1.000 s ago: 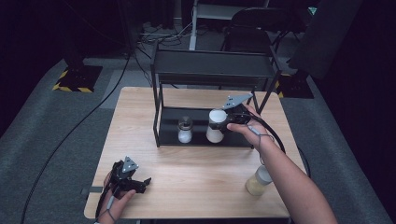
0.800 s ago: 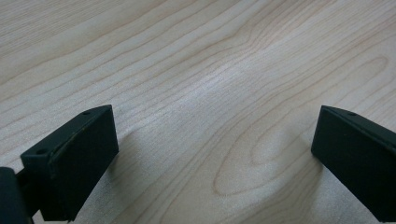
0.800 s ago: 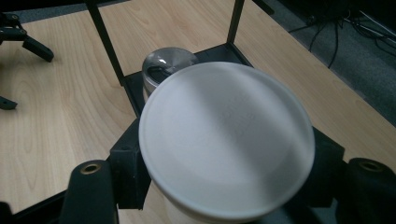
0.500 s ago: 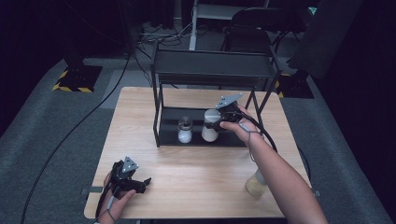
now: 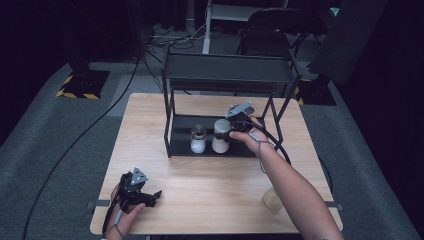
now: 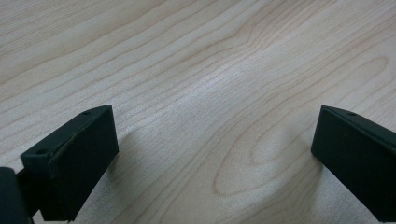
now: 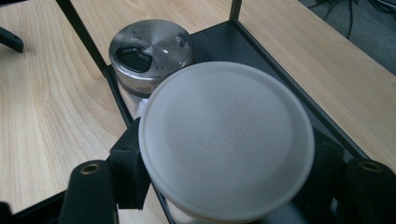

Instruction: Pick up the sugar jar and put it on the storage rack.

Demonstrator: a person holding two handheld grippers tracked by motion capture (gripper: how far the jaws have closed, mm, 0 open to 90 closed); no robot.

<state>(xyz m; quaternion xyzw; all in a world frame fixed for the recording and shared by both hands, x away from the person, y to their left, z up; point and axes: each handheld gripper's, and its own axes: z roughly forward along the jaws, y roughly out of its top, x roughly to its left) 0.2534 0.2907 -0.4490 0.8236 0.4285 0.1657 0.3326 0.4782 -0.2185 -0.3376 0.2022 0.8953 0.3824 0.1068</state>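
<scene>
Left claw (image 5: 150, 196) rests at the near left edge of the tabletop (image 5: 210, 185), jaws spread wide over bare wood, gripping nothing. A jar of pale contents (image 5: 272, 199) stands near the right front edge. Farther back, right claw (image 5: 226, 134) is clamped on the white-lidded jar (image 5: 220, 136), on the lower shelf of the black rack (image 5: 227, 75), just beside a metal-capped shaker (image 5: 198, 139).

Shaker (image 5: 198, 139) crowds the jar (image 5: 220, 136) (rack posts (image 5: 168, 127) flank them); table front (image 5: 210, 185) open.
</scene>
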